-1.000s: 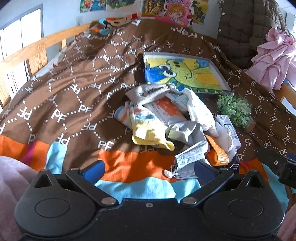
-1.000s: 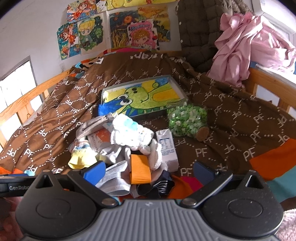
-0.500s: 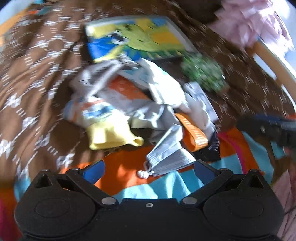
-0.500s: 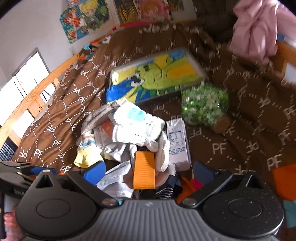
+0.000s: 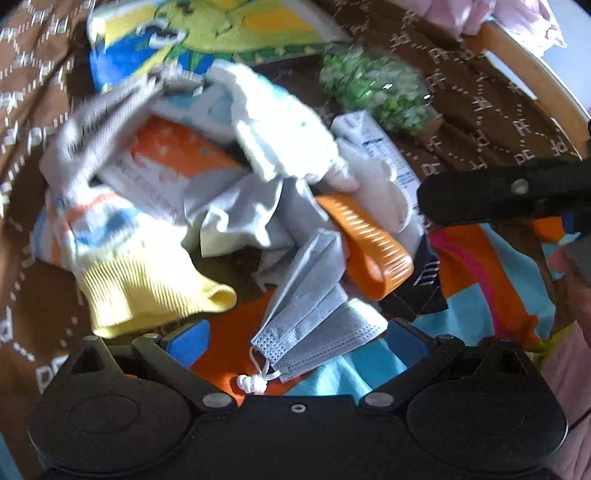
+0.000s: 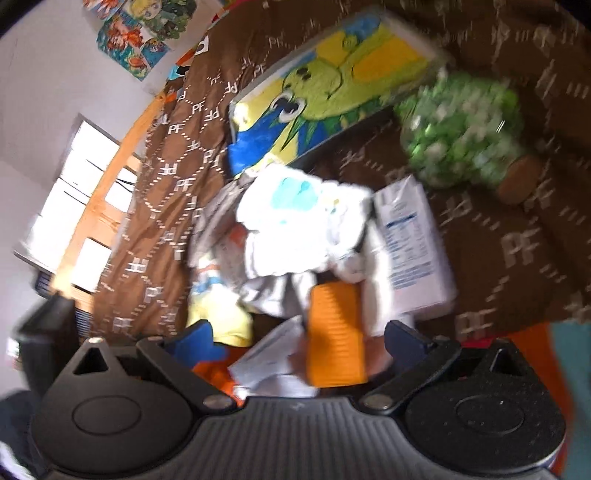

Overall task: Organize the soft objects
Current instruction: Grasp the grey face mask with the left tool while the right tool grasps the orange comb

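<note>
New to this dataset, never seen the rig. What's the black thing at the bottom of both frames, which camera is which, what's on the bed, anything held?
No robot arm here: a person carries a two-finger gripper in each hand, each with a fisheye camera looking along its fingers. The black shape at the bottom of each picture is that gripper's own body.

In the left wrist view, the left gripper is open over a grey face mask. The black bar at the right edge is the right gripper seen from outside.

In the right wrist view, the right gripper is open above an orange sock.

On the brown bedspread lies a pile: a yellow-cuffed sock, white cloth, a small carton, plus a green-filled jar and a parrot picture.

Nothing is held.
</note>
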Motion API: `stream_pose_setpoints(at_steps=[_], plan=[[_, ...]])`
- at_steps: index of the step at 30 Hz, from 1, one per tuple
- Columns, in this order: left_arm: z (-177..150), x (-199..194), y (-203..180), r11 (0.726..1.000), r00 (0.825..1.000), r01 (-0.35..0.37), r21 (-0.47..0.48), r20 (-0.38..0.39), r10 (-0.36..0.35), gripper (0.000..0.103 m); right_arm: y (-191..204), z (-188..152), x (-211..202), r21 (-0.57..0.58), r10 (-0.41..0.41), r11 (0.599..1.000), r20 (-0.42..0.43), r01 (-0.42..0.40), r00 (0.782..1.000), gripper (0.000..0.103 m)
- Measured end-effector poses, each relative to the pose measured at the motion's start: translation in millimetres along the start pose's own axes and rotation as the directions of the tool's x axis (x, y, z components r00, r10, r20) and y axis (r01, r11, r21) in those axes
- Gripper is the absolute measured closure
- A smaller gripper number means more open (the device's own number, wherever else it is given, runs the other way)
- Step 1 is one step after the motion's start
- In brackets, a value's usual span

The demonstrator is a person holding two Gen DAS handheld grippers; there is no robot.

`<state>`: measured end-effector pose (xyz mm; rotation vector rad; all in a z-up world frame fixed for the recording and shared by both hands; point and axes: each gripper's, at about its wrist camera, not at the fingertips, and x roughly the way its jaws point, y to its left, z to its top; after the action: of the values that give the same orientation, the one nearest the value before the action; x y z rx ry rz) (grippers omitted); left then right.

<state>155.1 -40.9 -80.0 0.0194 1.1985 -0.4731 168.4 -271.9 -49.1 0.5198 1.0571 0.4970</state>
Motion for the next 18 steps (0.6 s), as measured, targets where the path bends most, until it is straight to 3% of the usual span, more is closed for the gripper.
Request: stream_pose_setpoints(at_steps=[4, 12, 18], plan=[[1, 15, 4, 1.0, 1.0, 0.0, -0.026, -0.03, -0.001, 0.01, -3, 1, 15, 0.031, 0.033, 0.999, -0.049, -0.032, 0.998, 0.007], [1, 26, 3, 1.0, 0.999, 0.007, 0.004, -0.038, -0.007, 0.023, -8, -3, 24, 0.051, -0.05, 0.997, -0.1, 0.055, 0.994, 0.015], [-1, 21, 8, 1.0, 0.999, 0.014, -0.027, -0.048, -0.015, 0.046, -19, -8, 30, 0.112, -0.054, 0.991, -0.142, 0.07, 0.988, 0.018]])
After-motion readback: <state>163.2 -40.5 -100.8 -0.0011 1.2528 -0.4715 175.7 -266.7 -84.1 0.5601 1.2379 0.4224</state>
